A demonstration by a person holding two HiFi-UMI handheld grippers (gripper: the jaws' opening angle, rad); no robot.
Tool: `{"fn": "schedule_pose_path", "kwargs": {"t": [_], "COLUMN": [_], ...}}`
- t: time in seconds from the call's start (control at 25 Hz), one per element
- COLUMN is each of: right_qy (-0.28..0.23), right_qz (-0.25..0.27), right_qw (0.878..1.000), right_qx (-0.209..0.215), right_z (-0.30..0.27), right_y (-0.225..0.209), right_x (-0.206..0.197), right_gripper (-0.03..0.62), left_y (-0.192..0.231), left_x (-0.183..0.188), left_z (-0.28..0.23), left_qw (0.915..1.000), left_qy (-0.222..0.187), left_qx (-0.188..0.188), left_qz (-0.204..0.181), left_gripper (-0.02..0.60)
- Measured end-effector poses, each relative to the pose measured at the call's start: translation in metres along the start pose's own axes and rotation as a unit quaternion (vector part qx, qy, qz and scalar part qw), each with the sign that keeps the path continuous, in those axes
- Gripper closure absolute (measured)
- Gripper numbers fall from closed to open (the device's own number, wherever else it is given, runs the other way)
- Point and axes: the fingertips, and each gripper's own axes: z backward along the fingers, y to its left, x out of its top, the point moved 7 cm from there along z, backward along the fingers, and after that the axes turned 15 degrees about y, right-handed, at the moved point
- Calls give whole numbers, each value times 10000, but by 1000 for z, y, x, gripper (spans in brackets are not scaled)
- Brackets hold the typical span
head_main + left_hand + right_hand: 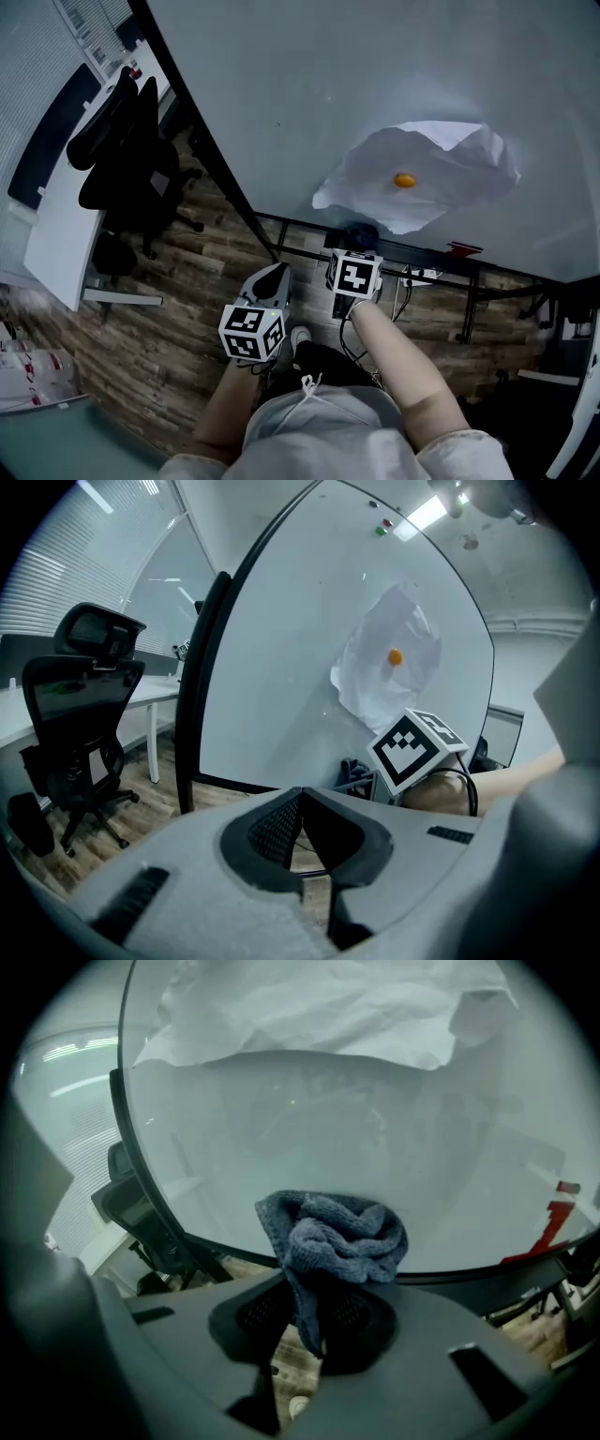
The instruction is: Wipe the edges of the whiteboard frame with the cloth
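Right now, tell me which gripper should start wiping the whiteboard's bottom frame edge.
Right. The right gripper is shut on the cloth, which sits up by the bottom frame edge. The left gripper is shut with nothing between its jaws.

floor: wood planks (169,328) | black office chair (131,159) | white desk (56,234) | window blinds (56,574)

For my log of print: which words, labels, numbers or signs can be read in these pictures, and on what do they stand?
None can be read.
The marker cubes show only black-and-white square patterns, no letters.
The paper on the whiteboard looks blank.
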Motion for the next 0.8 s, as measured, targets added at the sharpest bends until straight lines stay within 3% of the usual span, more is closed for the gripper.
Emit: {"fn": "schedule_pose_path", "kwargs": {"t": [0.28, 0.48, 0.8], "right_qy": [85, 117, 155], "right_qz": [-15, -117, -112], "right_qw": [9999, 9998, 9998], "right_qx": [134, -58, 20], "right_z": [-7, -15, -27], "right_y": [40, 62, 125], "right_x": [10, 15, 29], "right_gripper": [526, 526, 527], "left_y": [36, 68, 119], "left_x": [17, 25, 30], "left_z": [18, 29, 34], "left_qw": [10000, 9999, 9995], "left_qy": [-58, -108, 148], "left_qx": [10, 2, -273], "left_qz": [-69, 27, -106], "left_gripper": [563, 563, 563]}}
